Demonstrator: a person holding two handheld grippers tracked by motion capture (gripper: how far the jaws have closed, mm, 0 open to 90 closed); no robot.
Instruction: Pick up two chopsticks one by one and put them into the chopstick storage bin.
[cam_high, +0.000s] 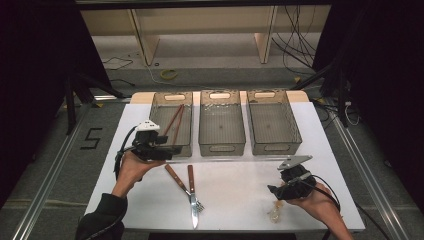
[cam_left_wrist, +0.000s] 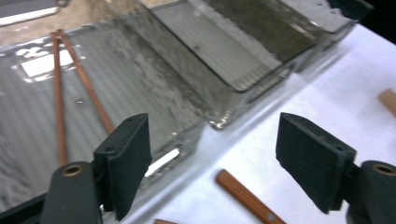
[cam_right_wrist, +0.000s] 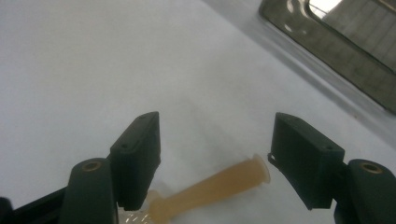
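My left gripper (cam_high: 170, 151) (cam_left_wrist: 215, 140) is open above the front edge of the left grey bin (cam_high: 172, 95) (cam_left_wrist: 140, 84), nothing between its fingers. Two brown chopsticks (cam_high: 174, 122) (cam_left_wrist: 58, 102) lie inside that bin. A wooden-handled knife (cam_high: 191, 180) and fork (cam_high: 176, 177) lie crossed on the white table just in front; one wooden handle (cam_left_wrist: 247, 200) shows below the left jaws. My right gripper (cam_high: 275, 192) (cam_right_wrist: 215, 135) is open, low over a spoon with an amber handle (cam_high: 275, 212) (cam_right_wrist: 219, 184), the jaws either side of the handle and apart from it.
A middle bin (cam_high: 221, 147) and a right bin (cam_high: 274, 148), both translucent grey, stand in a row with the left one along the table's back. The white table (cam_high: 235, 175) ends close behind the spoon. Cables and shelving lie beyond on the floor.
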